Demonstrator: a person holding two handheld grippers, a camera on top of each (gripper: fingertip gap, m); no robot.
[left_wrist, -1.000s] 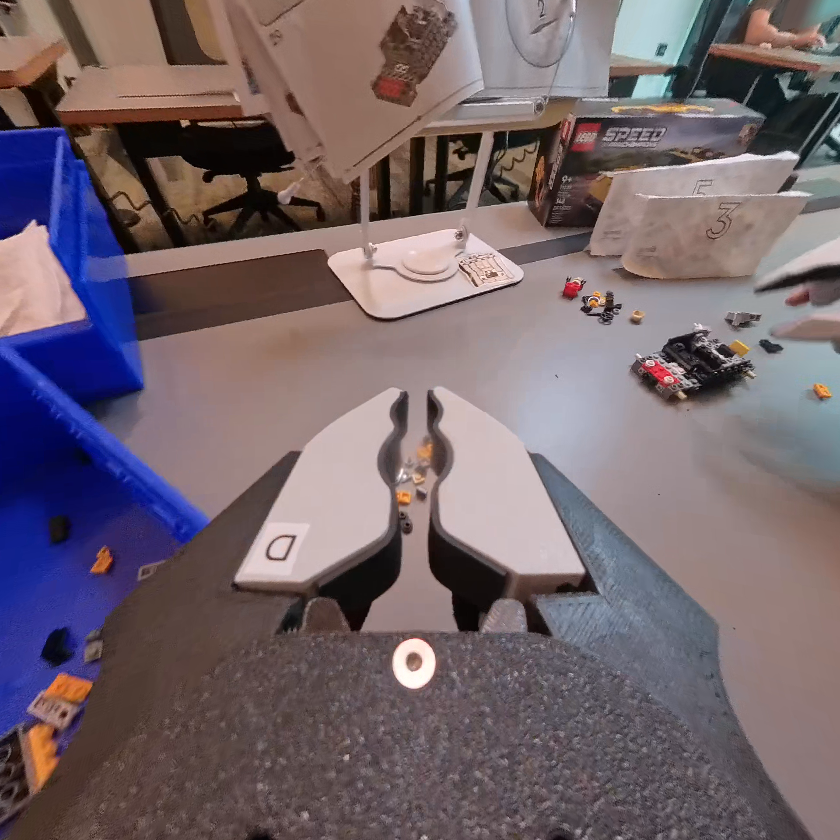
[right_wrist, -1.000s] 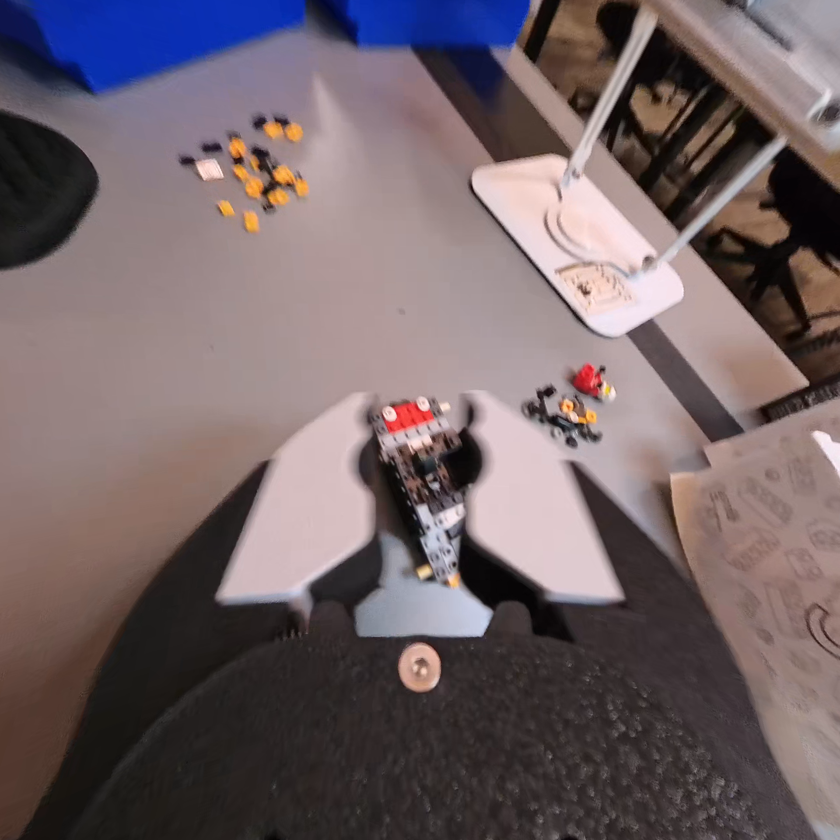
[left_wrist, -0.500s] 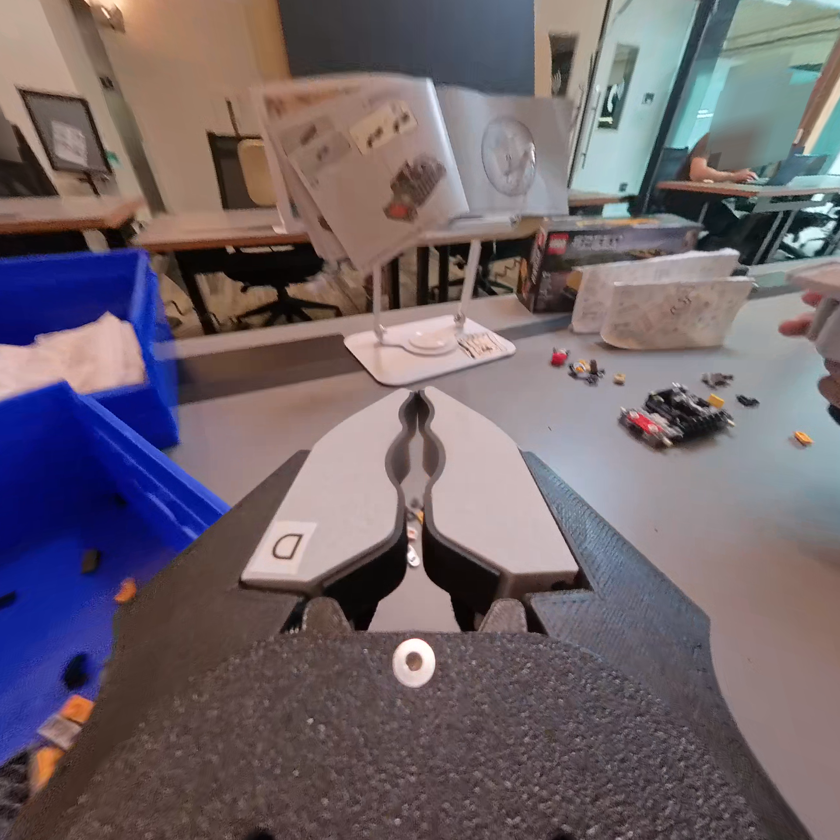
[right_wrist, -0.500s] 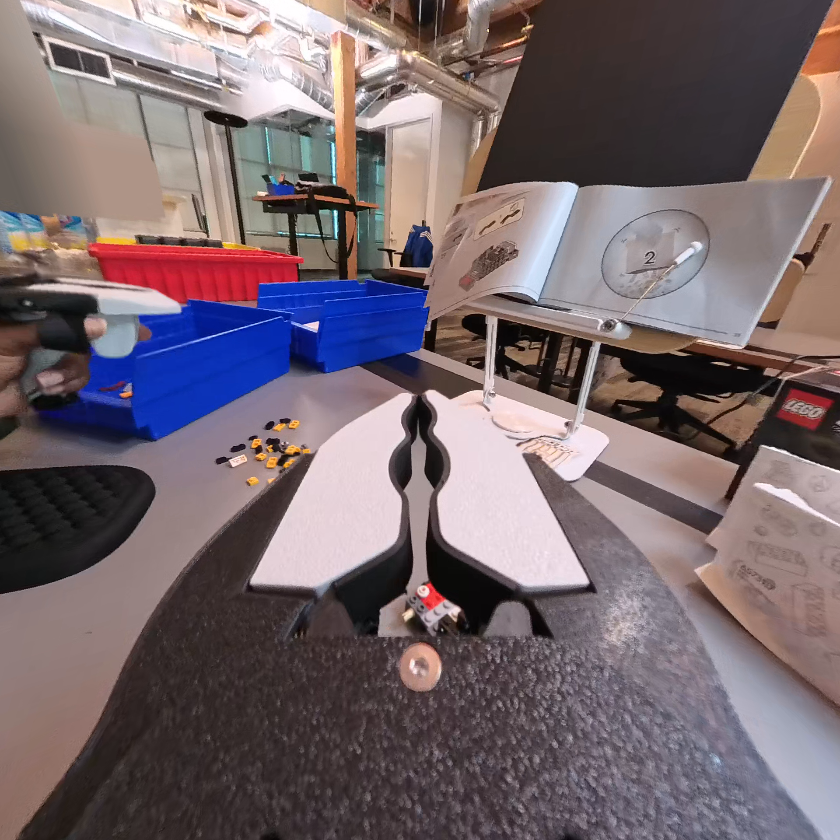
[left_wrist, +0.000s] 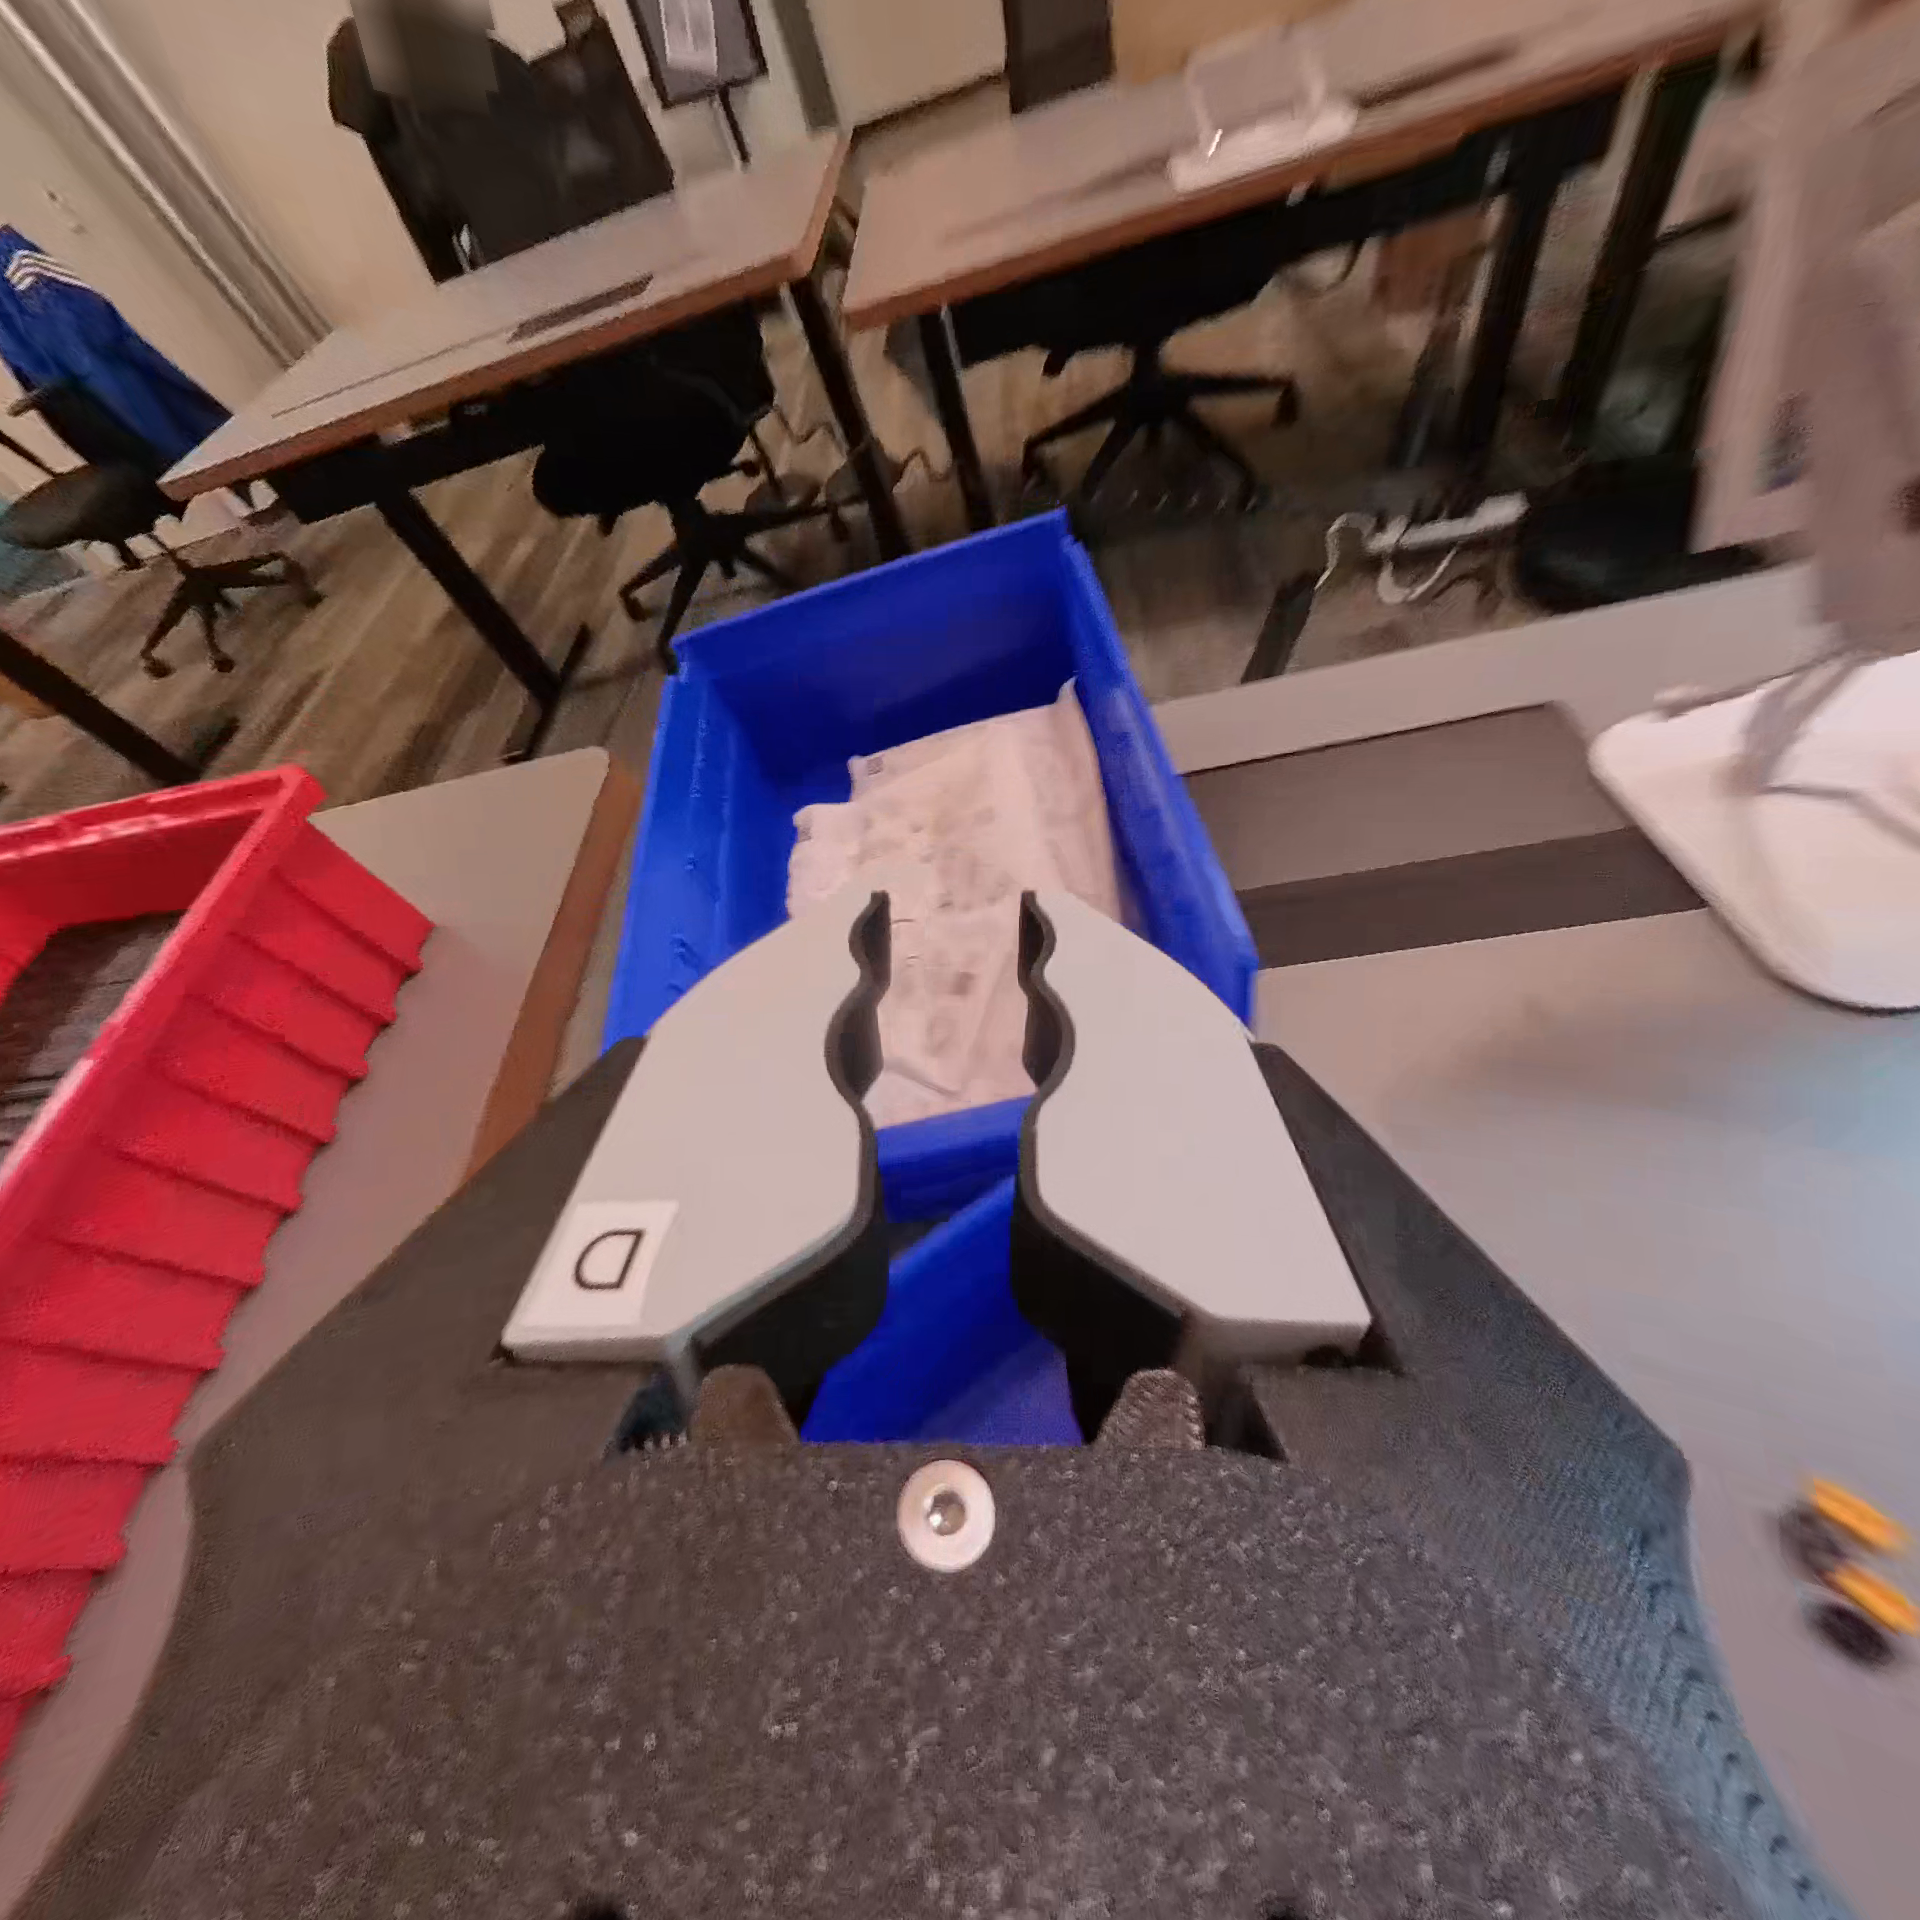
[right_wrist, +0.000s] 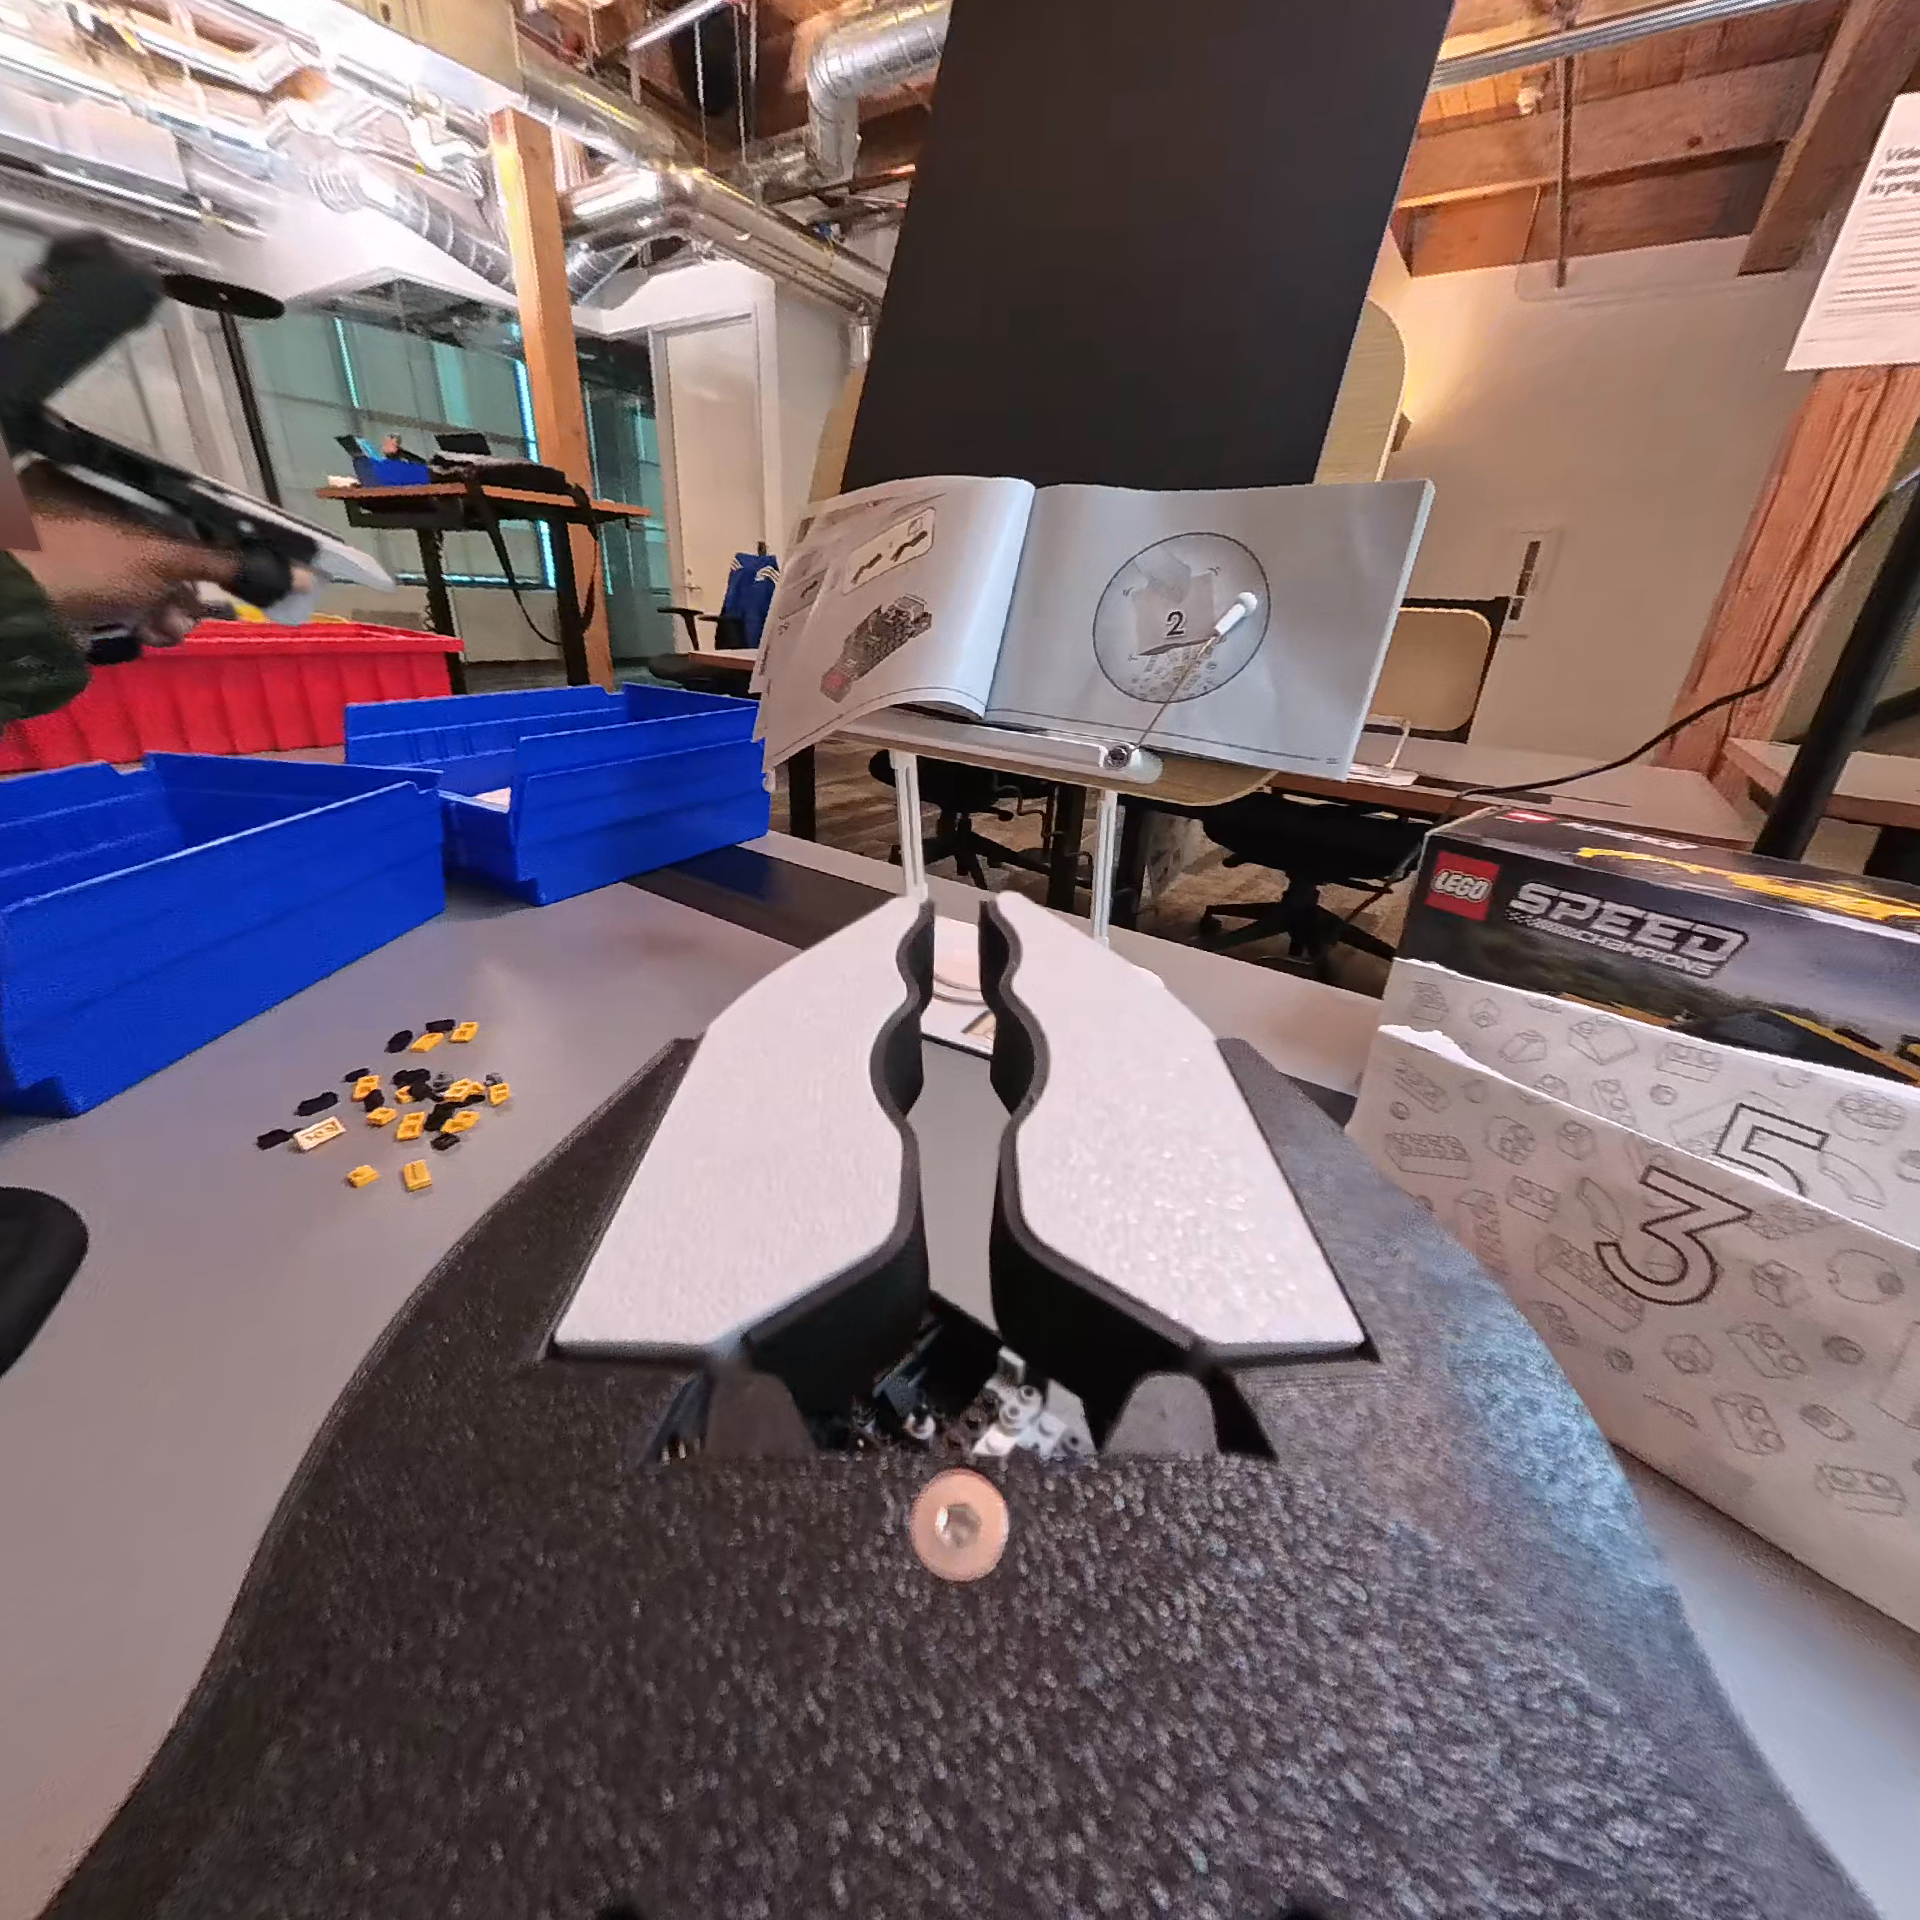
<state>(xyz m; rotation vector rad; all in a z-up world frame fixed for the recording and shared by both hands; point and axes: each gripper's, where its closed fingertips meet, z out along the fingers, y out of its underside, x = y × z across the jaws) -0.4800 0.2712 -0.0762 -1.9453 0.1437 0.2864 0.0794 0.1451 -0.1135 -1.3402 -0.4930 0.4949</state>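
Left gripper (left_wrist: 954, 935) hangs over a blue bin (left_wrist: 717, 831) with its fingers (left_wrist: 769, 1070) apart and nothing between them; white printed paper bags (left_wrist: 966, 831) lie in the bin directly below. A red bin (left_wrist: 208, 1039) sits to the left on the counter (left_wrist: 1507, 1143), a white stand base (left_wrist: 1787, 831) to the right, and a few yellow and black pieces (left_wrist: 1849, 1569) lie at the right edge.

Right gripper (right_wrist: 956, 920) has a narrow gap between its fingers (right_wrist: 1122, 1122) with nothing gripped, aimed at the booklet (right_wrist: 1143, 603) on its stand. A dark brick model (right_wrist: 966, 1403) shows below, behind the fingers. Loose yellow and black bricks (right_wrist: 405, 1101) lie left near two blue bins (right_wrist: 208, 914), numbered paper bags (right_wrist: 1662, 1247) and a set box (right_wrist: 1662, 925) right. The other gripper (right_wrist: 312, 561), in a hand, is raised at far left.
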